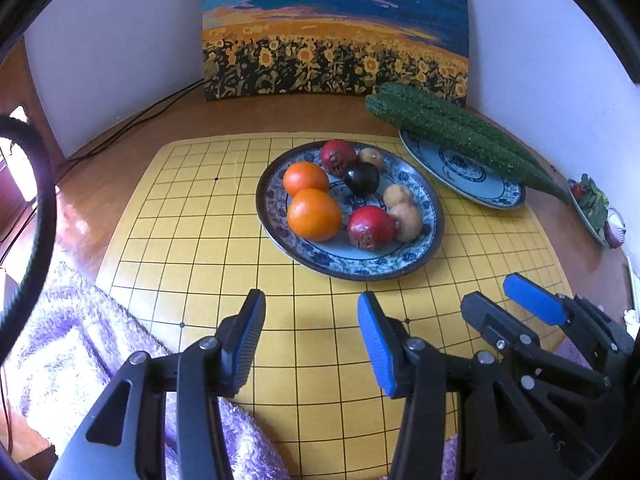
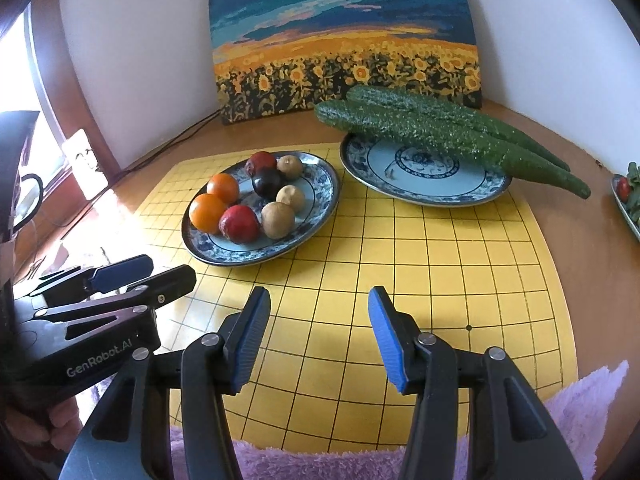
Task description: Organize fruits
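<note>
Both tools empty, jaws apart: left tool [image 1: 310, 336], right tool [image 2: 318, 334], side by side low over the near edge of the yellow grid mat [image 2: 460, 264] on the counter [image 1: 120, 168]. Fruit plate [image 1: 434, 240] ahead holds two oranges, two red fruits, one dark one and three brown ones, packed touching. Behind right, second plate [image 2: 424, 190] carries two cucumbers [image 2: 440, 128]. This fits sorted or pre-sort. If picking: come from above, take an outer fruit, close gently; round ones roll.
</note>
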`<state>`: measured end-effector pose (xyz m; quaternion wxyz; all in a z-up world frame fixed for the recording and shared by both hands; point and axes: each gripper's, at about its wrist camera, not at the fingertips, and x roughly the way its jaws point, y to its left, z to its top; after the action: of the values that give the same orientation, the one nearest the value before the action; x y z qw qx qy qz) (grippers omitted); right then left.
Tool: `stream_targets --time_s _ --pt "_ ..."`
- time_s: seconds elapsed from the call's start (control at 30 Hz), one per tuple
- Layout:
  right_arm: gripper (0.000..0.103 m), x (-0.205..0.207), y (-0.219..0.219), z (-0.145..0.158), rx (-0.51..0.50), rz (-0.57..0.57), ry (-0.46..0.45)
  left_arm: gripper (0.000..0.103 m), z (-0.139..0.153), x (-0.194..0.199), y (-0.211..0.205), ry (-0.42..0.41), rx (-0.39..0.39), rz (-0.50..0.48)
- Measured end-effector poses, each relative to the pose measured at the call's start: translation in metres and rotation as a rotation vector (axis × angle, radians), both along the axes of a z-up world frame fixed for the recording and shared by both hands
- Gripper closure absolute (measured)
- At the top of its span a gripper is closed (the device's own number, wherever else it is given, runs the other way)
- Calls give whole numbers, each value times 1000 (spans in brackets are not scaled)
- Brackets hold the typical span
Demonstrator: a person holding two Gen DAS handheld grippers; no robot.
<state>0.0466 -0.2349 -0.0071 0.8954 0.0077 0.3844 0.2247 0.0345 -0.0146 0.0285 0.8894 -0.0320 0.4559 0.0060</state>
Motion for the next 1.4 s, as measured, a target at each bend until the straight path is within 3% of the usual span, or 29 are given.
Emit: stream_targets --time_s 1.4 --pt "51 -2 5 -5 -3 0 24 52 3 -3 -5 -8 17 -14"
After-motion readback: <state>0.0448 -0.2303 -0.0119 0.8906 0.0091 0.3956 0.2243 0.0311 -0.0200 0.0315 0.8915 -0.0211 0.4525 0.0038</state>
